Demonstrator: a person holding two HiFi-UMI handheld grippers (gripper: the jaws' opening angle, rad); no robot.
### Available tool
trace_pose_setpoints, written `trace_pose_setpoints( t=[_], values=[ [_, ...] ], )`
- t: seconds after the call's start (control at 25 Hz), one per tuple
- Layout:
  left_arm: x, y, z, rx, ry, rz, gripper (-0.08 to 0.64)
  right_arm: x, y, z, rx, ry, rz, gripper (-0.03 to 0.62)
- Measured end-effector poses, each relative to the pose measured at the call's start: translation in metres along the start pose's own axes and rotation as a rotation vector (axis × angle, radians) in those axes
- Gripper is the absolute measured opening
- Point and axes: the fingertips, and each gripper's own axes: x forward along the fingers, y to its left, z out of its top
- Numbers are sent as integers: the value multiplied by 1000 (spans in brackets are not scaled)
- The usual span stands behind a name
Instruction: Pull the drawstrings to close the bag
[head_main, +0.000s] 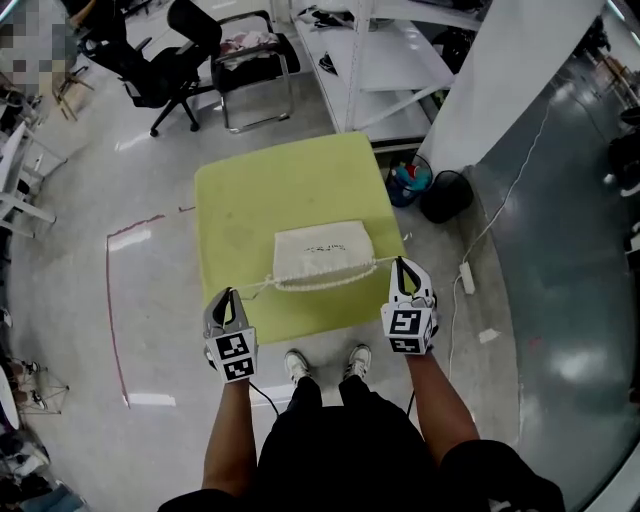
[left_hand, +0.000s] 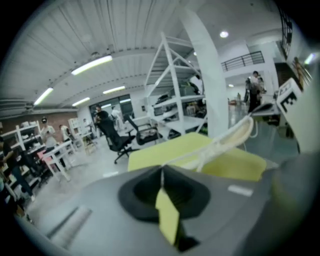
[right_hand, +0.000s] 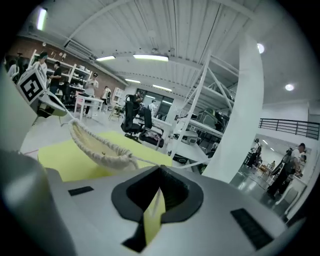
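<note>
1. The cream bag (head_main: 322, 252) sits on the yellow-green surface (head_main: 240, 200), with its gathered mouth toward the person.
2. The left gripper (head_main: 228, 296) is clamped on the left drawstring (head_main: 255, 288), which is pulled taut.
3. The right gripper (head_main: 402, 264) is clamped on the right drawstring (head_main: 385, 262), also taut.

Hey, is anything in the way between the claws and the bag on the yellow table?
Nothing visible. The left claw and right claw are each shut on a drawstring running unobstructed over the table to the bag.
</note>
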Motion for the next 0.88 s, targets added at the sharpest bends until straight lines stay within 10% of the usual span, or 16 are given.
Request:
trace_pose_setpoints(
  t=[0.88],
  values=[
    [-34, 70, 98, -59, -202, 112, 11, -20, -78, 74, 39, -141, -128, 10]
  ],
)
